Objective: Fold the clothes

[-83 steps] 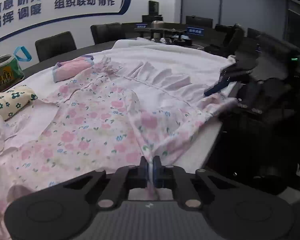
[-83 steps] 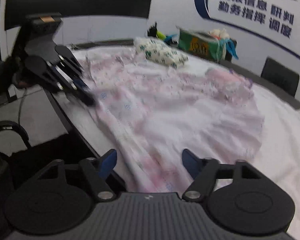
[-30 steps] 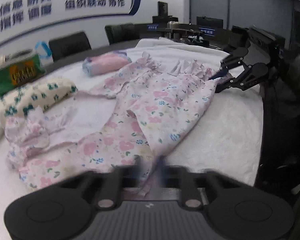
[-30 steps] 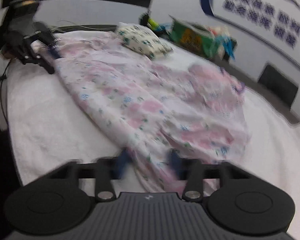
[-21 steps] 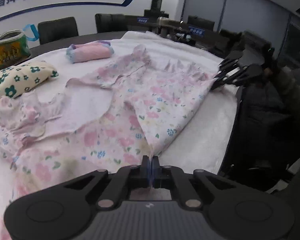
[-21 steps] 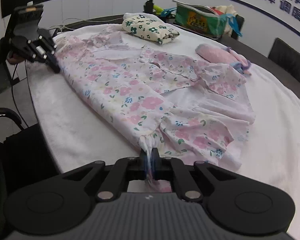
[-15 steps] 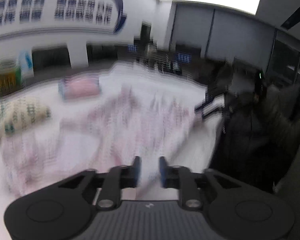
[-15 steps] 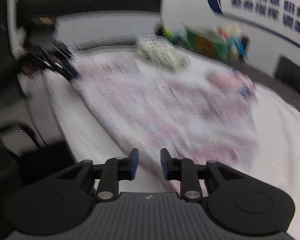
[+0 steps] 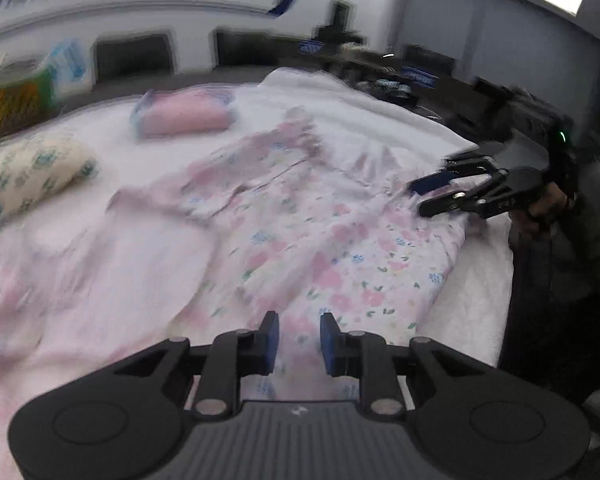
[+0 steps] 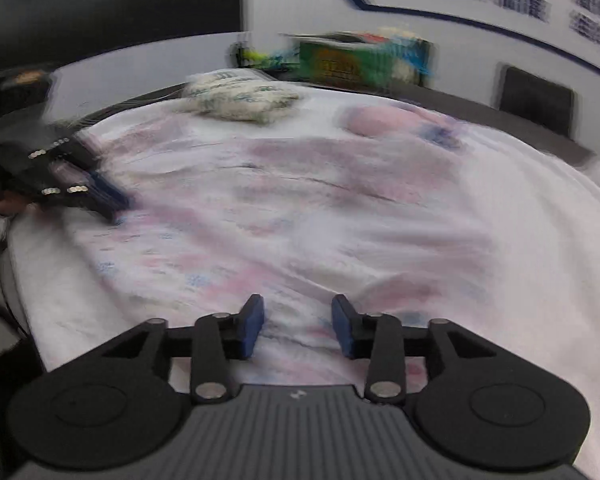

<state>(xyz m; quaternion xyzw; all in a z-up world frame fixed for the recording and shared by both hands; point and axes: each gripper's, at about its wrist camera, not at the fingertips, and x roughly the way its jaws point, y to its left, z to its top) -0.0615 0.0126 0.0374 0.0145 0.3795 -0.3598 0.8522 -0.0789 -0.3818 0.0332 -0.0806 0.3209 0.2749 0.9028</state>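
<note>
A: Two grippers, both over the near edge of the white-covered table (image 9: 476,304), and we hold nothing in either. On the left gripper (image 9: 299,338) the blue pads stand a narrow way apart and are closing; the floral garment (image 9: 300,240) lies below and beyond them, and neither pad presses on it.

B: We read the same on the right gripper (image 10: 298,330). Its pads stand moderately apart and are opening, with pink cloth under the gap and no grip on it.

A: Where do we put the garment itself?

B: Spread flat along the near edge of the table, running from one gripper to the other. From the left wrist we see the right gripper at the garment's far end near the right edge; from the right wrist the left gripper sits at the opposite end, near the left edge.

A: Does either one touch the fabric there?

B: Both frames are smeared, so we can only say they look very close to it.

A: Toward the far edge we see a folded pink piece (image 9: 184,116), a cream flowered bundle (image 9: 28,168) and, at the far left corner, a green bag (image 9: 16,100).
</note>
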